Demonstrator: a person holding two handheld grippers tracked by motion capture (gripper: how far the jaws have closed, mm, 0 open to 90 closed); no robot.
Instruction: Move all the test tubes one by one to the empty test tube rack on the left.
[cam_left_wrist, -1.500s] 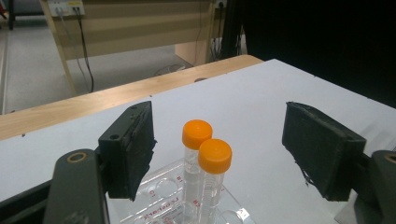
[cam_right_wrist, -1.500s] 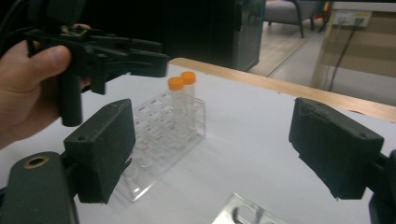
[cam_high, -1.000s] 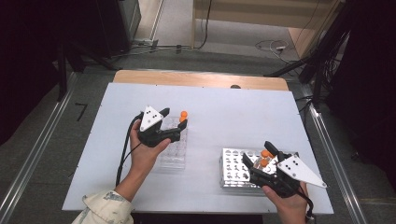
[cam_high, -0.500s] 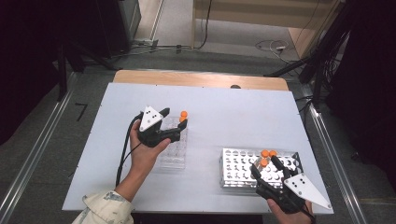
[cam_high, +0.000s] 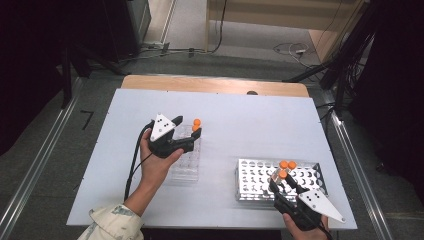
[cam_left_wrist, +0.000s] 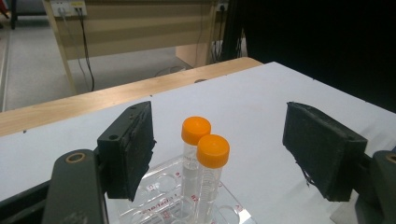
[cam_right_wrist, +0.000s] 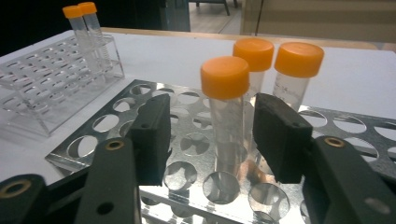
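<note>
Right gripper (cam_high: 281, 184) dropped lower over metal rack (cam_high: 250, 172), jaws just closing around nearest orange-capped tube (cam_right_wrist: 226, 109), gaps both sides, likely lining up grasp. Left gripper (cam_high: 192, 134) parked wide open, empty, astride two tubes (cam_left_wrist: 205, 161) in clear rack (cam_high: 182, 170).

Clear tube (cam_right_wrist: 227, 126) with orange cap stands upright in a metal rack (cam_right_wrist: 116, 135) hole, beside two identical tubes.
</note>
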